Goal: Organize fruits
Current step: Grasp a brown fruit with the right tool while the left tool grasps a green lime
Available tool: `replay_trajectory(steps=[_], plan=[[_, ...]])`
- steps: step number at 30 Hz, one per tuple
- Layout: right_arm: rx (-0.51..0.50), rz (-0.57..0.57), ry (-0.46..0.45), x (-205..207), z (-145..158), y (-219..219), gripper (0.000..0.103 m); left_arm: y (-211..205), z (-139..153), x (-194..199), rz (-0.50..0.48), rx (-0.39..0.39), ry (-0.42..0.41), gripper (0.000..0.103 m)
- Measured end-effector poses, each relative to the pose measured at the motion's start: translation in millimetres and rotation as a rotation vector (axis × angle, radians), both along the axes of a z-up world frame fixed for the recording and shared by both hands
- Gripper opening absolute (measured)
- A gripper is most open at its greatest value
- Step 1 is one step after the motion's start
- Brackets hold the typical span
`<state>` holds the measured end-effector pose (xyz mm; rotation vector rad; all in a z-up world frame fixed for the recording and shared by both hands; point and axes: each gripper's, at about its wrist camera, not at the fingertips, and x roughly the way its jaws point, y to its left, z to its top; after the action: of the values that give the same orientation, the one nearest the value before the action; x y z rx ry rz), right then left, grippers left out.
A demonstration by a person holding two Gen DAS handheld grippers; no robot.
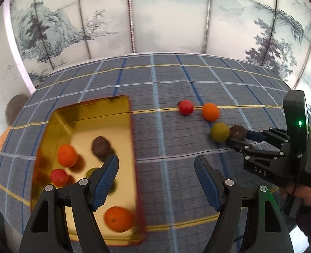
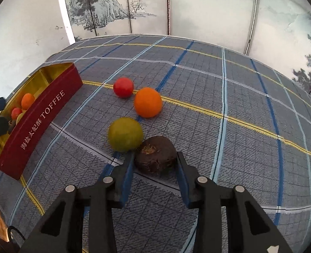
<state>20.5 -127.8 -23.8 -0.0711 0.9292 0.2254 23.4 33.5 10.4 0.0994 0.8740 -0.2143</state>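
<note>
Checked tablecloth (image 2: 197,105) carries toffee tin (image 2: 39,116) and four fruits (image 2: 148,102).

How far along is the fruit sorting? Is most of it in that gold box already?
About half. Done: five fruits lie in the gold tin, among them an orange one and a brown one. In hand: the right tool is closed on the brown fruit, which sits on the cloth. Left: the green, orange and red fruits. The left tool is open and empty.

A glossy gold-lined red metal tin (image 1: 96,113) sits on matt woven grey checked cloth (image 2: 197,97) — smooth round orange fruit (image 2: 148,102), rough, dull brown fruit (image 2: 155,158).
</note>
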Motion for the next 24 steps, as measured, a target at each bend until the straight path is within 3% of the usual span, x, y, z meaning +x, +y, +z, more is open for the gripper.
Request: replay_trajectory(steps=[15, 19, 24], plan=[[-0.059, -0.204, -0.019, -14, 2, -80, 0.035, -80, -32, 45, -0.114, -0.067, 0.095, 0.075], [-0.045, -0.209, -0.028, -17, 1, -87, 0.035, -95, -42, 59, -0.116, -0.067, 0.118, 0.073], [-0.03, -0.216, -0.026, -17, 0, -90, 0.035, -112, -53, 74, -0.125, -0.039, 0.135, 0.061]])
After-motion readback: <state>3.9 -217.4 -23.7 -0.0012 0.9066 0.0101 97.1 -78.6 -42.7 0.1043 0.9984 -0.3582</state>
